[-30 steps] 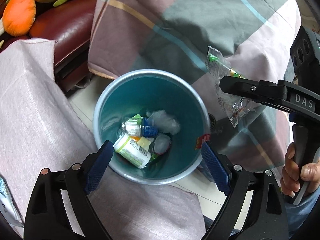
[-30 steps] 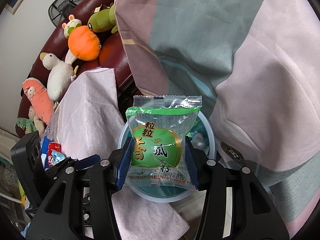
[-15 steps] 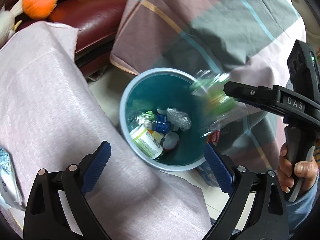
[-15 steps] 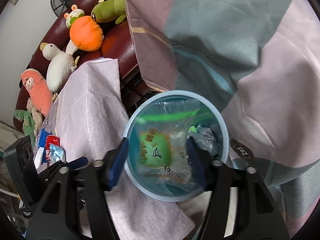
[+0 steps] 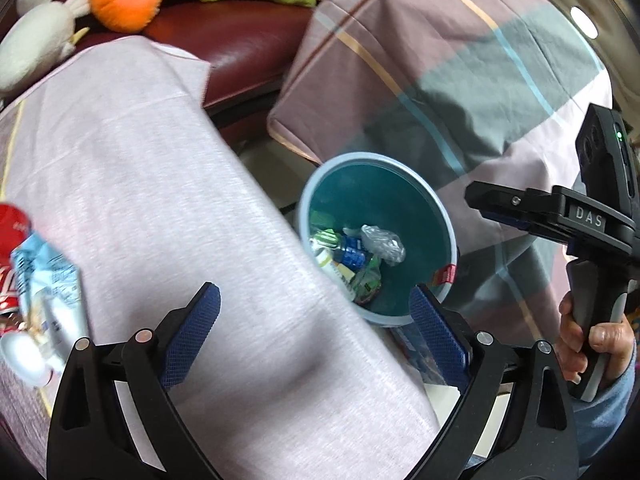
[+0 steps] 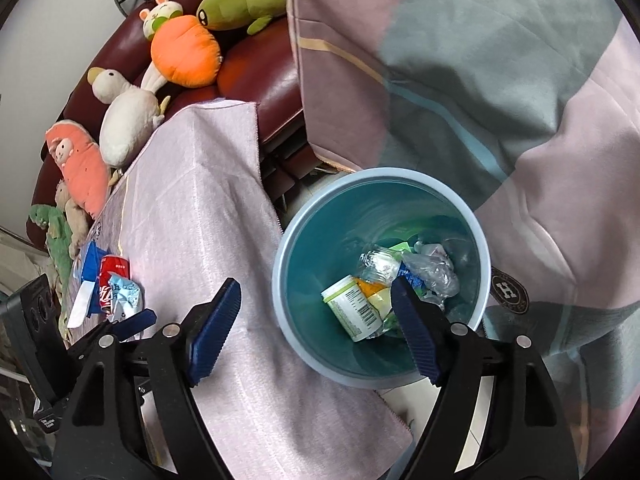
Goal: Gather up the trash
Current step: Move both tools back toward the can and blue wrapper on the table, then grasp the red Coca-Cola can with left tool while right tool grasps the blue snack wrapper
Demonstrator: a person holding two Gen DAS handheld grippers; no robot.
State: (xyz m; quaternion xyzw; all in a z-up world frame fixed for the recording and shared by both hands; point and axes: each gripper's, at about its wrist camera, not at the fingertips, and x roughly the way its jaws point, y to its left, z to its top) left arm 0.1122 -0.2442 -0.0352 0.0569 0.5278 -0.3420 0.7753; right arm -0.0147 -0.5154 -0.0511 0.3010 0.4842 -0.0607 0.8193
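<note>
Hovering over the bin [image 6: 380, 276] with right gripper [image 6: 316, 328] just opening, empty; left gripper [image 5: 316, 336] spread wide, empty. Remaining trash [image 6: 114, 292] lying on the tablecloth [image 6: 192, 208]; risking dragging the cloth, rolling the can off.

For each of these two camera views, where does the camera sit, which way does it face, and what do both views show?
Left wrist: on the left hand-held gripper, angled down over the pink cloth; shows its open jaws, plus the right hand-held gripper and hand.
Right wrist: on the right hand-held gripper, angled down at the bin; jaws just opened, empty.
Shared: bin, cloth, red can, orange plush.
</note>
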